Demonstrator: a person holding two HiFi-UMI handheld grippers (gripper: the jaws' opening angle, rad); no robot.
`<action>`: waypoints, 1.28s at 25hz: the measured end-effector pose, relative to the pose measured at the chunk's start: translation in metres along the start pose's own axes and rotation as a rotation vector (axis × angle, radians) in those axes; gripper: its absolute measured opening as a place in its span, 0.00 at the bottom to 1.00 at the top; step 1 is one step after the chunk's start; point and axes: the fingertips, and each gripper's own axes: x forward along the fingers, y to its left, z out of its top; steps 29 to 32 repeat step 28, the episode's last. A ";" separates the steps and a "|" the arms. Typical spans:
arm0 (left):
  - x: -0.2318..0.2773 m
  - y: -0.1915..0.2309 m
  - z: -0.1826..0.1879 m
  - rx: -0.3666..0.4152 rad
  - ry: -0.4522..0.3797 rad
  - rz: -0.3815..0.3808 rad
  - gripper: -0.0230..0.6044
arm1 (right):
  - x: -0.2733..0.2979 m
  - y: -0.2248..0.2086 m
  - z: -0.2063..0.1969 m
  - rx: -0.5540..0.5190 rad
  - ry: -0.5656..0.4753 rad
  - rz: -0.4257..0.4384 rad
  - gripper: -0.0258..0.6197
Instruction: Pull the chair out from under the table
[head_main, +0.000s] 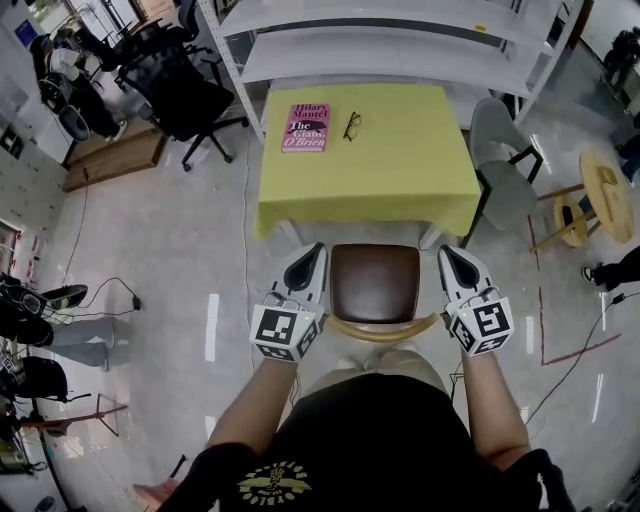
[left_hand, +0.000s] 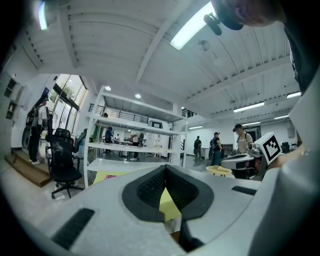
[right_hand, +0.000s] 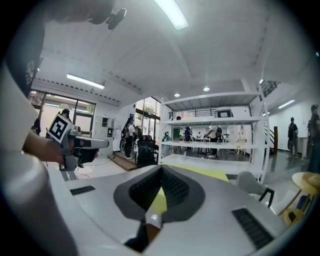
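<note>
A chair with a brown seat (head_main: 375, 283) and a curved wooden back rail (head_main: 385, 328) stands at the near edge of the yellow-green table (head_main: 400, 165), right in front of the person. My left gripper (head_main: 312, 255) hovers by the seat's left side, my right gripper (head_main: 450, 255) by its right side. Both point toward the table and neither touches the chair. In the left gripper view the jaws (left_hand: 165, 170) are shut with nothing between them. The right gripper view shows the same for its jaws (right_hand: 161, 170). The chair's legs are hidden.
A pink book (head_main: 305, 127) and glasses (head_main: 352, 125) lie on the table. White shelving (head_main: 400, 40) stands behind it. A grey chair (head_main: 500, 170) and a round wooden stool (head_main: 605, 195) are at the right, a black office chair (head_main: 175, 85) at the far left. Cables run over the floor.
</note>
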 end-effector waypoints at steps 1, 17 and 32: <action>-0.001 0.000 0.005 0.007 -0.005 0.003 0.05 | -0.001 0.000 0.005 -0.008 -0.007 0.003 0.06; 0.009 -0.014 0.014 -0.011 -0.018 0.000 0.05 | -0.012 -0.018 0.041 -0.019 -0.067 0.017 0.06; 0.069 -0.032 0.017 -0.002 -0.025 0.030 0.05 | -0.004 -0.053 0.024 -0.025 -0.012 0.062 0.06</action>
